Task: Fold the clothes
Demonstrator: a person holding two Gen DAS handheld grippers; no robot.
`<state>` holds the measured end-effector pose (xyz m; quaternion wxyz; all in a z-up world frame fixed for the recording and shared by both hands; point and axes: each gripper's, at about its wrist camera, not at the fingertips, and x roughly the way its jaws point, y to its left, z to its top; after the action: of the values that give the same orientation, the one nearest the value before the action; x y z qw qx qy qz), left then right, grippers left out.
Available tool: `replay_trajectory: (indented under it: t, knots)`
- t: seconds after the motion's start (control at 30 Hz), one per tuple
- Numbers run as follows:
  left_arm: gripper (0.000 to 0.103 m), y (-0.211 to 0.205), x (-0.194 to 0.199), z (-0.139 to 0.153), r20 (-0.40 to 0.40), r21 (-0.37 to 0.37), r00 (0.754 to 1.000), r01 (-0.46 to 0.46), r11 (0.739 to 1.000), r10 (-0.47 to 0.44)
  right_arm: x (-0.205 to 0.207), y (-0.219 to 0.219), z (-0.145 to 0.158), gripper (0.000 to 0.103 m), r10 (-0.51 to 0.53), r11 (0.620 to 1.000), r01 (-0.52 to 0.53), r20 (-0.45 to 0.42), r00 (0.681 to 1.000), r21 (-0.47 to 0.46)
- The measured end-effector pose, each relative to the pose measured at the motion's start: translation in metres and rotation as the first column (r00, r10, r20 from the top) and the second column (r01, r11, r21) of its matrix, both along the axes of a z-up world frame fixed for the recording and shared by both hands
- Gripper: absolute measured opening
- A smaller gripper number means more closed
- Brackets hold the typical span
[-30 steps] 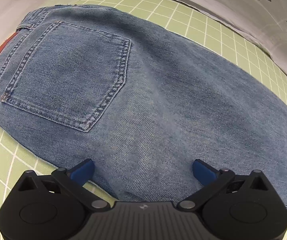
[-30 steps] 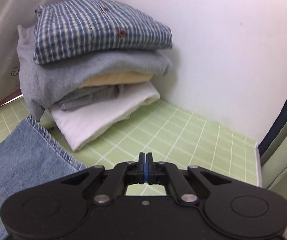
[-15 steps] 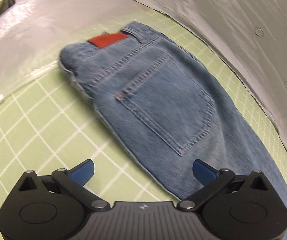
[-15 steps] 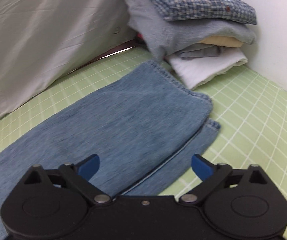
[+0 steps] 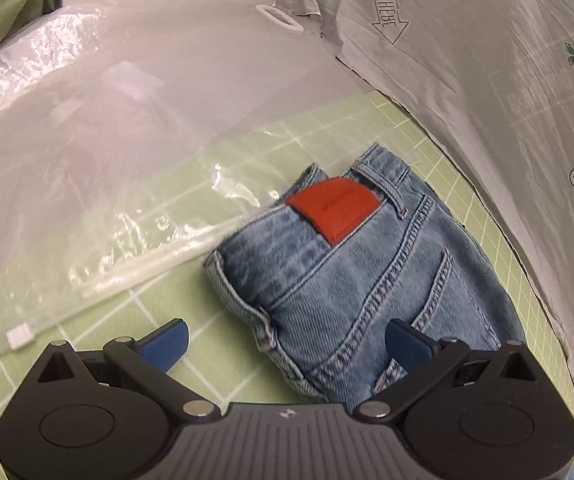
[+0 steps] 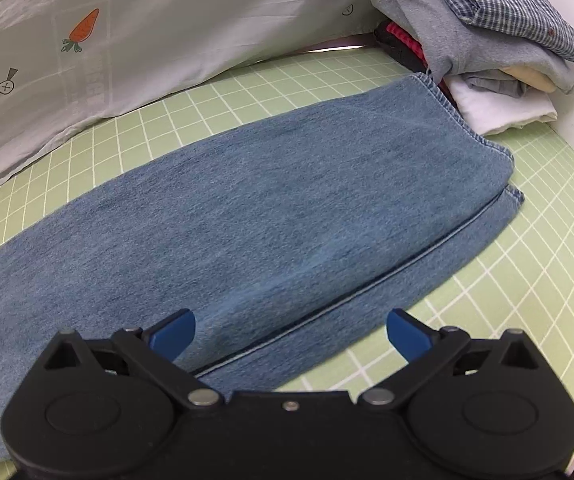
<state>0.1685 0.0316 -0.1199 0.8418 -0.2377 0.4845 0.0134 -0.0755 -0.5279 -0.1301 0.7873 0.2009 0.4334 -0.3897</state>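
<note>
The blue denim jeans [image 6: 271, 208], already doubled leg over leg, are lying lengthwise along the green gridded mat [image 6: 527, 280], hems near its far corner beside a stack of folded clothes [image 6: 495, 40]. Next probably comes folding them crosswise, needing grips at both ends. The left gripper [image 5: 285, 344] is hovering wide open over the waistband; the right gripper [image 6: 291, 332] is hanging fully spread above the legs, holding nothing.

Blue jeans [image 6: 247, 208] flat on green grid mat (legs stacked, halved lengthwise).
</note>
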Motion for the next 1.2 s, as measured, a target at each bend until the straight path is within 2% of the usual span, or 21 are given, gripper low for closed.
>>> replay_trajectory:
  t: [0.1, 0.17, 0.27, 0.3, 0.33, 0.4, 0.43, 0.5, 0.63, 0.73, 0.83, 0.97, 1.07, 1.1, 1.17, 1.2]
  knots:
    - [0.102, -0.004, 0.011, -0.003, 0.025, 0.01, 0.999, 0.036, 0.999, -0.037, 0.004, 0.011, -0.001, 0.103, -0.024, 1.0, 0.024, 0.003, 1.0, 0.006]
    - [0.097, -0.008, 0.017, -0.002, 0.031, 0.04, 0.998, 0.054, 0.998, -0.055, 0.005, 0.017, -0.001, 0.103, -0.043, 0.999, 0.043, 0.011, 0.999, 0.024]
    - [0.074, -0.012, 0.026, 0.0, 0.037, 0.092, 0.996, 0.079, 0.993, -0.083, -0.001, 0.019, -0.001, 0.103, -0.041, 0.995, 0.034, 0.067, 0.997, 0.095]
    - [0.062, -0.012, 0.029, 0.001, 0.035, 0.08, 0.996, 0.075, 0.994, -0.078, -0.005, 0.018, -0.002, 0.103, -0.043, 0.993, 0.032, 0.091, 0.995, 0.114]
    - [0.044, -0.011, 0.031, 0.002, 0.034, 0.07, 0.998, 0.057, 0.996, -0.059, -0.01, 0.015, -0.002, 0.103, -0.057, 0.991, 0.043, 0.11, 0.992, 0.128]
    - [0.027, -0.009, 0.035, 0.009, 0.034, 0.058, 0.998, 0.043, 0.997, -0.045, -0.02, 0.006, -0.003, 0.103, -0.104, 0.986, 0.085, 0.128, 0.986, 0.146]
    - [0.024, -0.009, 0.036, 0.016, 0.053, 0.05, 0.997, 0.049, 0.998, -0.052, -0.027, 0.0, -0.003, 0.103, -0.134, 0.982, 0.113, 0.132, 0.982, 0.151]
    - [0.023, -0.017, 0.031, 0.039, 0.129, 0.044, 0.989, 0.062, 0.997, -0.067, -0.04, -0.012, -0.002, 0.103, -0.162, 0.98, 0.143, 0.137, 0.977, 0.14]
    - [0.022, -0.062, 0.009, 0.089, 0.262, 0.067, 0.955, 0.127, 0.99, -0.14, -0.065, -0.041, 0.0, 0.103, -0.13, 0.987, 0.114, 0.146, 0.981, 0.115]
    - [0.021, -0.112, -0.01, 0.112, 0.32, 0.092, 0.923, 0.195, 0.977, -0.214, -0.084, -0.062, 0.0, 0.103, -0.115, 0.99, 0.099, 0.162, 0.98, 0.101]
    - [0.021, -0.167, -0.03, 0.12, 0.349, 0.096, 0.899, 0.247, 0.964, -0.265, -0.104, -0.084, -0.001, 0.103, -0.123, 0.988, 0.104, 0.184, 0.975, 0.112]
    - [0.019, -0.243, -0.053, 0.109, 0.342, 0.073, 0.876, 0.337, 0.939, -0.341, -0.121, -0.115, -0.005, 0.103, -0.123, 0.985, 0.093, 0.21, 0.97, 0.143]
    - [0.017, -0.299, -0.068, 0.081, 0.289, 0.062, 0.862, 0.418, 0.906, -0.417, -0.128, -0.137, -0.01, 0.103, -0.131, 0.985, 0.102, 0.221, 0.966, 0.141]
    - [0.017, -0.319, -0.073, 0.068, 0.258, 0.074, 0.854, 0.449, 0.89, -0.452, -0.13, -0.145, -0.012, 0.103, -0.138, 0.984, 0.107, 0.226, 0.964, 0.143]
    - [0.017, -0.358, -0.083, 0.034, 0.173, 0.103, 0.819, 0.537, 0.837, -0.547, -0.133, -0.163, -0.019, 0.103, -0.154, 0.982, 0.122, 0.231, 0.961, 0.146]
    - [0.017, -0.372, -0.086, 0.018, 0.126, 0.1, 0.812, 0.561, 0.821, -0.57, -0.134, -0.171, -0.023, 0.103, -0.165, 0.98, 0.134, 0.228, 0.959, 0.148]
